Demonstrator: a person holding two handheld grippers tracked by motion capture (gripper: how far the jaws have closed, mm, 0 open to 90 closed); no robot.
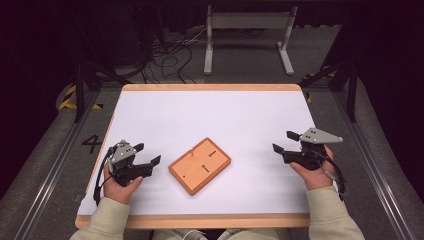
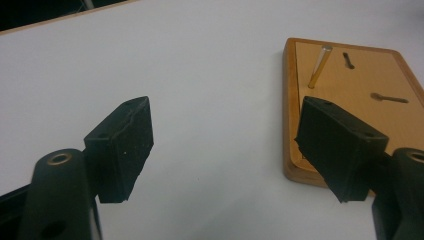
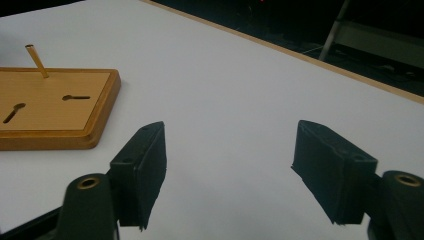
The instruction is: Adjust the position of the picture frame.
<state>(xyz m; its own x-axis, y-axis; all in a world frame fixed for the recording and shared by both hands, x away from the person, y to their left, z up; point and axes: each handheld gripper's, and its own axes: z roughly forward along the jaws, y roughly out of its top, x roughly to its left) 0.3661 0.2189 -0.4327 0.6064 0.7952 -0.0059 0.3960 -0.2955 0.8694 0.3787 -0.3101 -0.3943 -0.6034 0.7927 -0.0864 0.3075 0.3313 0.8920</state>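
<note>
Near me, my left claw and right claw both stand open and empty over the white surface. Between them, apart from each, lies the wooden board, a thin brass pin standing at its far corner.

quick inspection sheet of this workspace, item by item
surface: white table with a wooden rim, bare around the board
job's things: wooden board near the middle, turned at an angle; one thin peg stands in it, leaning; two keyhole slots
clutter: nothing seen
grippers: left gripper and right gripper both open, nothing between the jaws, either side of the board
cables: loose tangle on the floor behind the table
surroundings: white metal frame, dark room
</note>
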